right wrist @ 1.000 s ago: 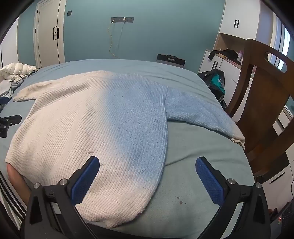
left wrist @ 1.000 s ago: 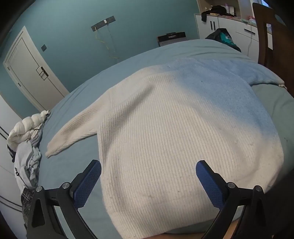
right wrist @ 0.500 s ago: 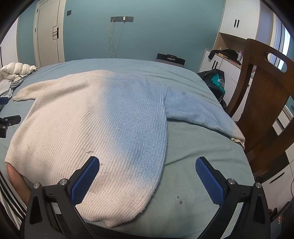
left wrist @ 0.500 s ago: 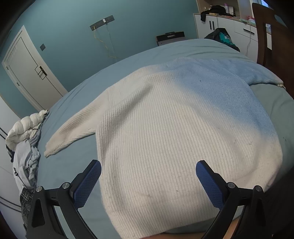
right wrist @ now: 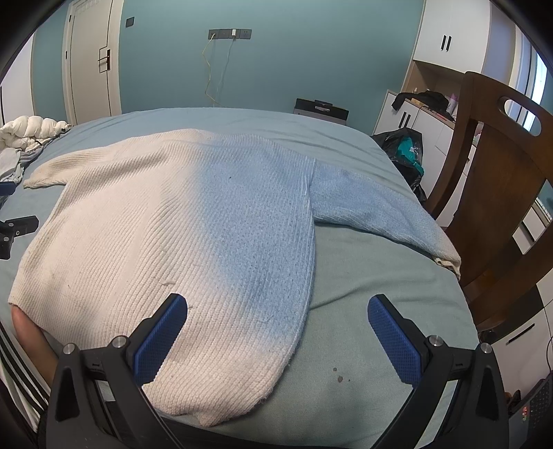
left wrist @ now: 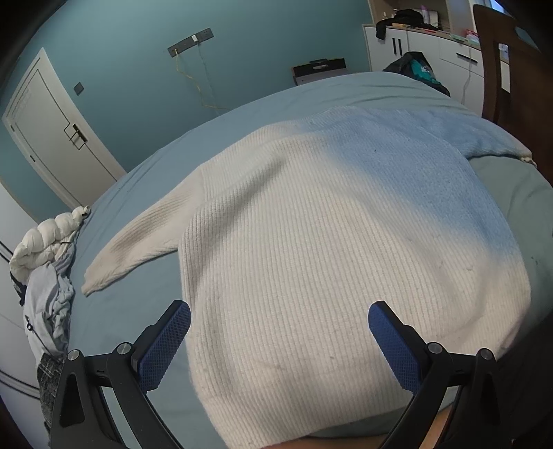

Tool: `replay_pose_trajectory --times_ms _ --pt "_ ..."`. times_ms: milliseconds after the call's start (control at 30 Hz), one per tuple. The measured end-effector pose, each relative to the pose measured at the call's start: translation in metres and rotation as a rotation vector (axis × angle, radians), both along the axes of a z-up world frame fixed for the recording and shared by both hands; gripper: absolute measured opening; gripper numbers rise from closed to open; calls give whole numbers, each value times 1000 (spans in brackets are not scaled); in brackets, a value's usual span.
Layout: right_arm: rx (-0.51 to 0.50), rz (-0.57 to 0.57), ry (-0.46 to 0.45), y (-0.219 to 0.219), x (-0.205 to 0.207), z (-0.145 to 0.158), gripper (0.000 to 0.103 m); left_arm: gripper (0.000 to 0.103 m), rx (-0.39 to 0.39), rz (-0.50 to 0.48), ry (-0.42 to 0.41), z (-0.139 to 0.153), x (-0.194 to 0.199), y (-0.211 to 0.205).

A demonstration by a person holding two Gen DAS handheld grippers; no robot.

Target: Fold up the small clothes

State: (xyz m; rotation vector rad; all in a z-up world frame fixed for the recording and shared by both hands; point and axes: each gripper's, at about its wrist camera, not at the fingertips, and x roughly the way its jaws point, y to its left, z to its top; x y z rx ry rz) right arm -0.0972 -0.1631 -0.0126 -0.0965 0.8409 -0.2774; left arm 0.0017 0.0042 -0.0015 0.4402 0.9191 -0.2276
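Hovering wide open and empty, both grippers' fingers (left wrist: 162, 349) (right wrist: 394, 338) frame the sweater (left wrist: 328, 248); only right view shows chair (right wrist: 494, 193).

We see a ribbed sweater (right wrist: 179, 224) that is cream white on one side and fades to light blue on the other; its far sleeve (right wrist: 376, 214) is light blue, and the other sleeve (left wrist: 138, 241) is cream. It lies on a plain pale blue-green sheet (right wrist: 373, 297) with a few small dark spots (right wrist: 337, 374). The finger pads (left wrist: 166, 342) of the left gripper are dark blue with a fine dotted texture on a black frame, and the pads (right wrist: 394, 340) of the right gripper are the same. The wall (right wrist: 311, 51) is teal, the door (right wrist: 91, 58) white. The chair (right wrist: 497, 193) is dark brown wood. The cabinets (right wrist: 446, 31) are white with black handles. Our sleeve (right wrist: 17, 366) is white with black stripes.
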Motion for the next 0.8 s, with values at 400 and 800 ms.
replay_pose_trajectory --times_ms 400,800 --pt "1 -1 4 0 0 -1 102 103 1 2 3 -1 0 -1" --pt "1 -5 21 0 3 -2 102 103 -11 11 9 -2 1 2"
